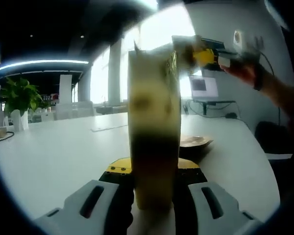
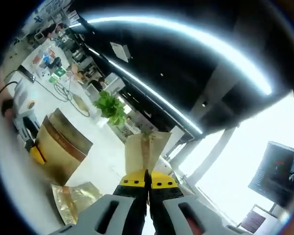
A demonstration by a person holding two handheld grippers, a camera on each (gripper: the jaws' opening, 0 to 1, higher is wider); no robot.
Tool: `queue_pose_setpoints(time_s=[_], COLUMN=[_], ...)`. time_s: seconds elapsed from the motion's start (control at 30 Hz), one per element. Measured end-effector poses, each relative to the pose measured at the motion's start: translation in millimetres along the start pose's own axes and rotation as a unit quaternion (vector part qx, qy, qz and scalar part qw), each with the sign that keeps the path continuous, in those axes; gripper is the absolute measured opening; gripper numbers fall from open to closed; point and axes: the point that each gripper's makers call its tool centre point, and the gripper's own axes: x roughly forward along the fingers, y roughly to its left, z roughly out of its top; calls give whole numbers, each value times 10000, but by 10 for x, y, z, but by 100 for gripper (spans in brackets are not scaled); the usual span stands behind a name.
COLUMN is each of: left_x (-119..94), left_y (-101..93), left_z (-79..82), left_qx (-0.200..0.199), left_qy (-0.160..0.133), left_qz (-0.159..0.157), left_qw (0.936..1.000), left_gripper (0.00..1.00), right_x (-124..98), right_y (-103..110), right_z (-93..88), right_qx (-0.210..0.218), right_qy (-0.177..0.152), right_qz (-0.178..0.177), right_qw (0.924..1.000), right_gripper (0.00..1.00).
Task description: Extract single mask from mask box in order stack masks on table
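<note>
A tall gold mask box stands upright between the jaws of my left gripper, which is shut on its lower end. At the box's top right corner is my right gripper, held by a person's hand. In the right gripper view, my right gripper is shut on a pale folded mask that sticks up from its jaw tips. The mask box lies off to the left there, away from the mask. A gold stack of masks lies on the white table behind the box.
A crumpled gold packet lies on the table below the box. A potted plant stands at the table's far left. A laptop and cables sit at the far right end. Bright windows lie beyond.
</note>
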Motion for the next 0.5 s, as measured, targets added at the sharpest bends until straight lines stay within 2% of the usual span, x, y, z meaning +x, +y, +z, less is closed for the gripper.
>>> queue_pose_setpoints(time_s=[0.27,0.5], left_x=[-13,-26], left_y=[-3,-13], left_z=[46,98], left_qx=[-88,-157], left_qy=[-145,-284], left_qz=[-18,-43], left_qw=[9999,9995], left_gripper=[20,20], right_x=[-11,-16], right_y=[35,63], right_z=[-188,-269], right_qx=[-1,-113], right_qy=[253,390], right_qz=[-36,-67], right_qw=[9997,9992], right_gripper=[0,0])
